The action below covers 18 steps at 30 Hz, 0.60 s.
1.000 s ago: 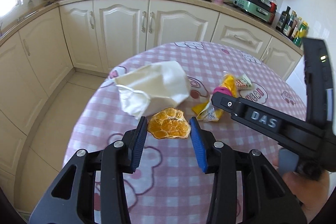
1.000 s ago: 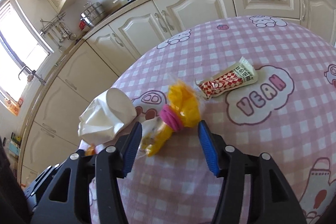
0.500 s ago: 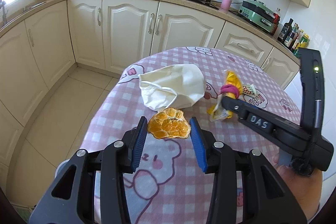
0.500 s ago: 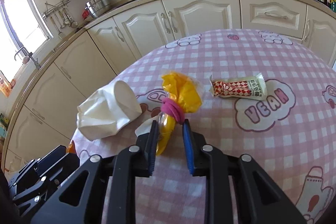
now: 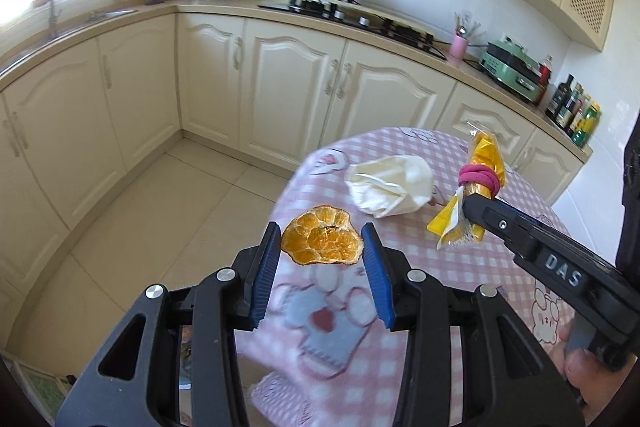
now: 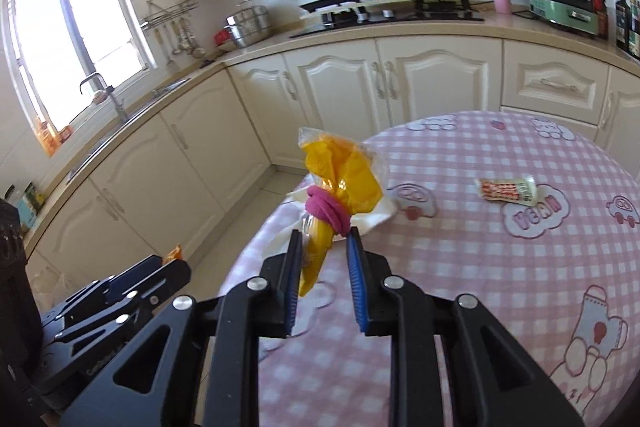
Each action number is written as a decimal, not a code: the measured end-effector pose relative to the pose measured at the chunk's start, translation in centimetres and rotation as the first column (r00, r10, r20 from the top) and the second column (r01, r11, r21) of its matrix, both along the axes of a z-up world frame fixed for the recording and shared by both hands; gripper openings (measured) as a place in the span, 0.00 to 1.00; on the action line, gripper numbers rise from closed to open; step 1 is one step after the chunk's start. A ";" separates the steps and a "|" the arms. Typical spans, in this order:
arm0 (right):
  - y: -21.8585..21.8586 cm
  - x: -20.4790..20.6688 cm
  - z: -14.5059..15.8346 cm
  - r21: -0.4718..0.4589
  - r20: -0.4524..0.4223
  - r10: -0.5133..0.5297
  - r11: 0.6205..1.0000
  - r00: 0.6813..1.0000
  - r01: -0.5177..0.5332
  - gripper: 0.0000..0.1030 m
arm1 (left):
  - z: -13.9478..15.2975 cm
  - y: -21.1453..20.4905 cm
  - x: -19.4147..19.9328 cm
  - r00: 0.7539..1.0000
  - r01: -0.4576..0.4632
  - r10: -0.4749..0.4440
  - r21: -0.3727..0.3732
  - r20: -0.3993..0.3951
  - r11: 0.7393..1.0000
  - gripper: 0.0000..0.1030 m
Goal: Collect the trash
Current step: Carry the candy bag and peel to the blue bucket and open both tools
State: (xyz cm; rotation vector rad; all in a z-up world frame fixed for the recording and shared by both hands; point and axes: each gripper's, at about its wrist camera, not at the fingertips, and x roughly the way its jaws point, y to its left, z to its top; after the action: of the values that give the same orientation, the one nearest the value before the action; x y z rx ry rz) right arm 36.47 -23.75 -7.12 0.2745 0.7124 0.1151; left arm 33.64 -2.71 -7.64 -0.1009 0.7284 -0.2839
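Orange and dried-looking, the flattened piece of orange peel sits clamped between the blue pads of the left gripper, lifted clear of the round table with its pink-and-white checked cloth and hanging out past the table's near-left edge, over the tiled floor. The right gripper has just been closing and now pinches the lower end of a crumpled yellow plastic wrapper bound with a pink band, which stands up above the jaws, also off the cloth. Both pieces are in the air, so the step in hand looks like carrying them to a bin, which no view shows. To do it well, I would keep both grips steady and the wrists level: the peel is thin and held only by its edges, so a twist could let it slip, and the wrapper is top-heavy and pinched low, so a swing might pull it out. Keeping the two grippers apart should stop the loads from knocking together. Counted: one peel, one yellow wrapper, one crumpled white paper bag lying on the far part of the table, and one small red-and-white printed sachet to the right of it, so two pieces remain to fetch.
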 end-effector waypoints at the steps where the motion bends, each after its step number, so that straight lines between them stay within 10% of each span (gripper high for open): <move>1: 0.8 -0.2 0.2 0.001 0.005 0.015 1.000 1.000 -0.015 0.21 | 0.1 0.7 -0.3 1.000 -0.012 0.012 0.002 0.003 1.000 0.38; 18: 17.9 -1.1 -1.7 0.000 -0.047 0.310 0.951 0.950 -0.310 0.21 | -1.6 14.6 -2.7 0.967 -0.250 0.250 -0.002 -0.042 0.968 0.38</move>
State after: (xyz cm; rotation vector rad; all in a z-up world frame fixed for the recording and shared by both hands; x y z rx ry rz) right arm 35.35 -5.81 -8.85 0.1560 0.7988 0.4063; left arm 30.98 11.89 -9.26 -0.2046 0.7476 -0.0435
